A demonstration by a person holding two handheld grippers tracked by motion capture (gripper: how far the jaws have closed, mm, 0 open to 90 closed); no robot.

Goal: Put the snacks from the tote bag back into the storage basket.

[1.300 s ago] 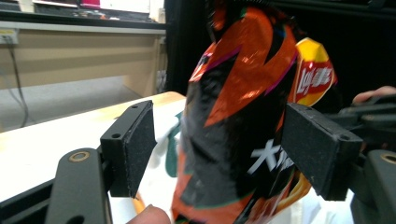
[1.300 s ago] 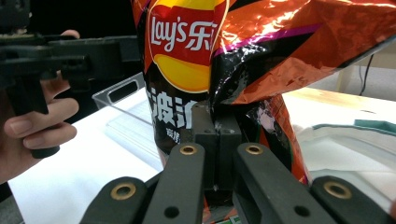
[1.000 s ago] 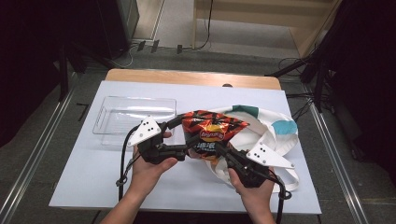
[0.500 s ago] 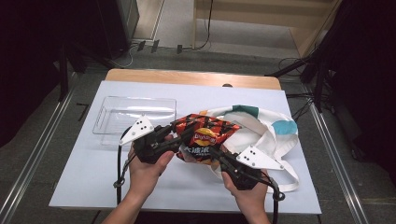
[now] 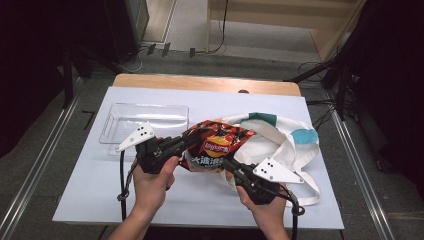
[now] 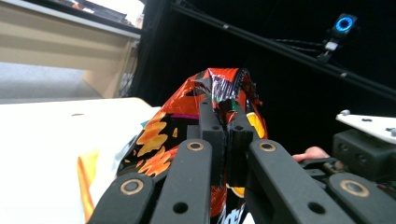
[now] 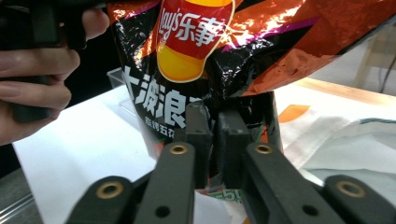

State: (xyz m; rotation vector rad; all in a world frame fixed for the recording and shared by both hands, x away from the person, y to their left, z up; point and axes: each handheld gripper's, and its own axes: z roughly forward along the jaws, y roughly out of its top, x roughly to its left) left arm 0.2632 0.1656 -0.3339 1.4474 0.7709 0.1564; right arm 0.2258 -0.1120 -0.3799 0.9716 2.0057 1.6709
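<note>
A crisp bag (image 5: 216, 147) hangs between the two grippers, lifted above the white-covered bench (image 5: 90, 190) and just in front of a white tote bag (image 5: 280, 142). The packet is glossy foil, mostly black and orange-red with flame-like orange shapes, and its skin is crumpled and creased, catching bright highlights. In the right gripper view the front of the crisp bag (image 7: 219, 56) shows a red and yellow round logo with white lettering, and larger white characters run across the black band below it. The left gripper (image 5: 186, 143) pinches one edge of the packet; in the left gripper view its fingers (image 6: 212, 140) are pressed together with a thin fold of the foil (image 6: 219, 88) sticking up between them. The right gripper (image 5: 227, 164) grips the lower edge; in the right gripper view its fingers (image 7: 231, 135) are likewise closed tight on the bottom seam of the bag. The left hand (image 5: 152, 182) and the right hand (image 5: 265, 210) hold the grippers from the near side of the bench. The tote bag lies flat on the bench with green and blue patches and its white straps looping towards the near right. A clear plastic tray (image 5: 120, 117) sits on the bench to the left, behind the left gripper and apart from the packet.
</note>
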